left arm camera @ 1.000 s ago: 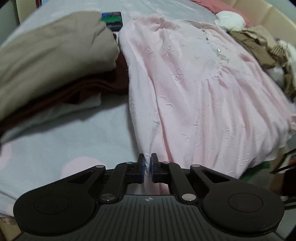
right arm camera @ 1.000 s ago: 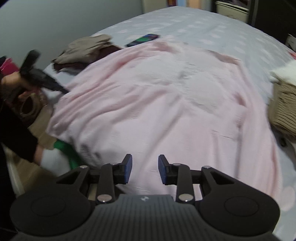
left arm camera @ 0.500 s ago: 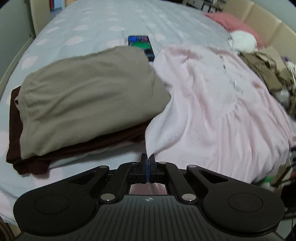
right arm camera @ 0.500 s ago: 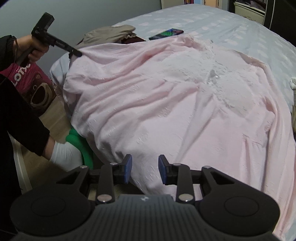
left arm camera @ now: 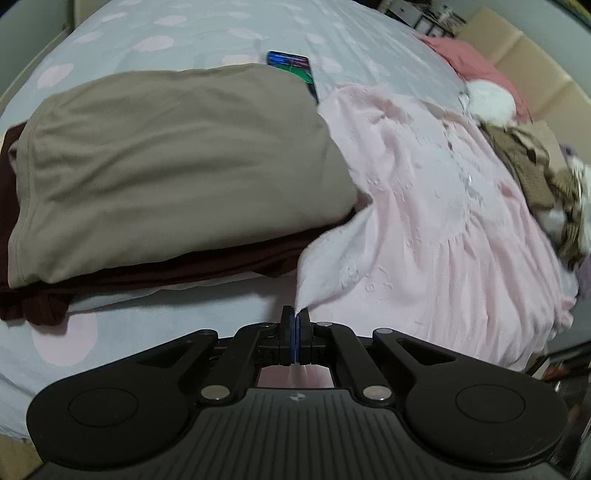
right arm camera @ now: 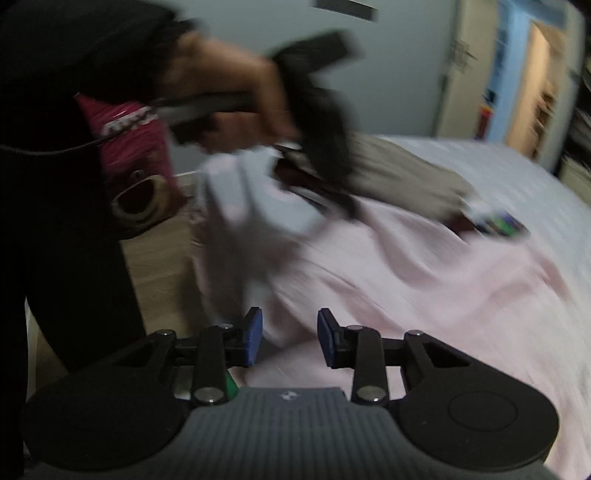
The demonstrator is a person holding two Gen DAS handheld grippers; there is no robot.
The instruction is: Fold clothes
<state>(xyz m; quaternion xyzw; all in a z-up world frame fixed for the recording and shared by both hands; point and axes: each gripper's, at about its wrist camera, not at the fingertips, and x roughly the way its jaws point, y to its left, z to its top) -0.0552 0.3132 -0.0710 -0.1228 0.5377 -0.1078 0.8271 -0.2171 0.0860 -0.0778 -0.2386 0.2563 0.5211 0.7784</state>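
A pale pink cotton garment with embroidered flowers and a gathered seam [left arm camera: 436, 206] lies spread across the grey bedsheet with pink dots [left arm camera: 207, 33], its lower part hanging over the edge of the bed. The cloth is soft and creased, and one corner is drawn up into a taut white-looking point. The left hand-held gripper [left arm camera: 296, 321] has that corner pinched between its blue pads, fully closed on the fabric. Just beside the garment on its left sits a folded taupe garment [left arm camera: 170, 162] stacked on a folded dark maroon one [left arm camera: 155, 277], with a dark phone with a lit screen [left arm camera: 293, 66] behind them. The right hand-held gripper [right arm camera: 290, 334] hovers over the pink cloth with its fingers spread wide apart, holding nothing; that view is blurred.
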